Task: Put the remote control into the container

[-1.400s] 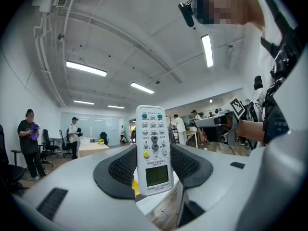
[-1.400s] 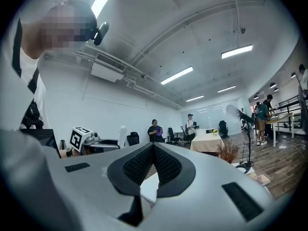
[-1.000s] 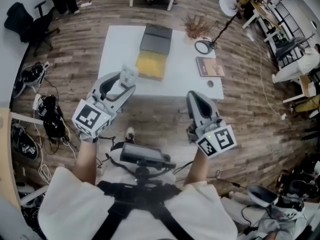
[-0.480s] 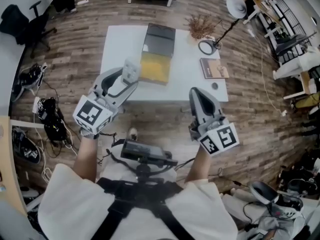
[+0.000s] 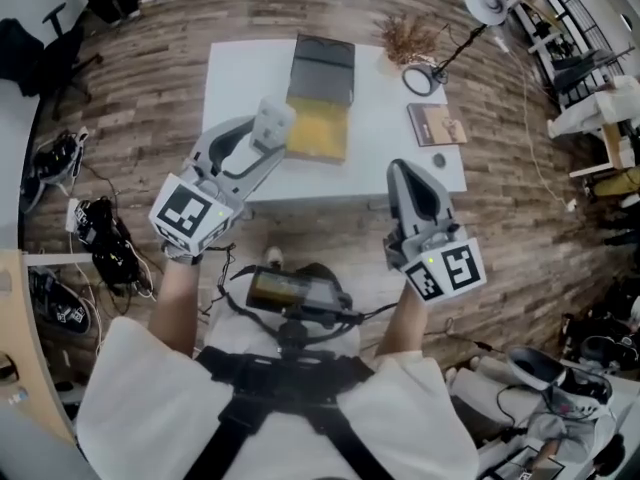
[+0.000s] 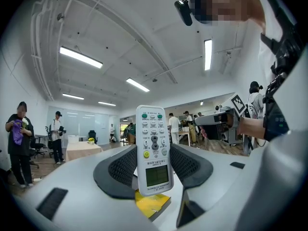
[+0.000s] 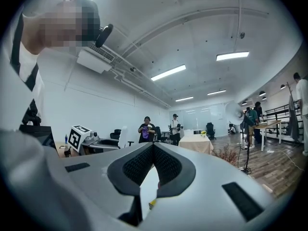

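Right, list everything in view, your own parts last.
table: one, white, on the wood floor ahead
container: one, yellow with a dark grey far part, on the table
lamp: one, black and white, table's far right corner
dried plant: one, brown, beside lamp
book: one, brown, table's right side
remote control: one, white, in left hand-held gripper
left hand-held gripper: one, grey, shut on remote control
right hand-held gripper: one, grey, shut, empty

Desk lamp — book — white table
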A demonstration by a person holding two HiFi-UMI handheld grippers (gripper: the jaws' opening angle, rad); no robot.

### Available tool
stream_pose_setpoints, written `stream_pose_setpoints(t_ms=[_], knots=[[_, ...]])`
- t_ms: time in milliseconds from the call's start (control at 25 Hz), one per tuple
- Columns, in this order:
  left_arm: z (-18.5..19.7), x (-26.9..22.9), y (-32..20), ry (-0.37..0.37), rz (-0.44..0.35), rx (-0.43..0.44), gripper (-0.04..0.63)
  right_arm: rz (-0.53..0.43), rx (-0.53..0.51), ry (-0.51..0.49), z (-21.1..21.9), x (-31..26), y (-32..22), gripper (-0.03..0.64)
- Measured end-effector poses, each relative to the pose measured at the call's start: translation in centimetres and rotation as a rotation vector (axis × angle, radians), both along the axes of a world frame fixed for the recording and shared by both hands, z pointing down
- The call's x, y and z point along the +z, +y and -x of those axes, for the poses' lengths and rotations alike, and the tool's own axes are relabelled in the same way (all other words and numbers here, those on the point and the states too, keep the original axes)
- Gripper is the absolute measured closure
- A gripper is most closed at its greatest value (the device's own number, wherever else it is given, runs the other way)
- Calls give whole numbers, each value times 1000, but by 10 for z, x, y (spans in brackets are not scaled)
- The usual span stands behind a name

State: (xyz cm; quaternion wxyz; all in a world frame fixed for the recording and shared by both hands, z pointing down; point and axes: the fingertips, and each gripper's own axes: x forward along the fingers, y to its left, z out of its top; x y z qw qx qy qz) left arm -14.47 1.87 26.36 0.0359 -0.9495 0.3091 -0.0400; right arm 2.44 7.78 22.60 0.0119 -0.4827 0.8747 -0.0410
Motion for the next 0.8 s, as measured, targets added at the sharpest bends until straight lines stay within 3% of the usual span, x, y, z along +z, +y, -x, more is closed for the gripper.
stream_pose_setpoints(t_ms=[800], knots=[[-28,32,-44,-66,55,38,362,90,4,11,-8,36,-41,614]])
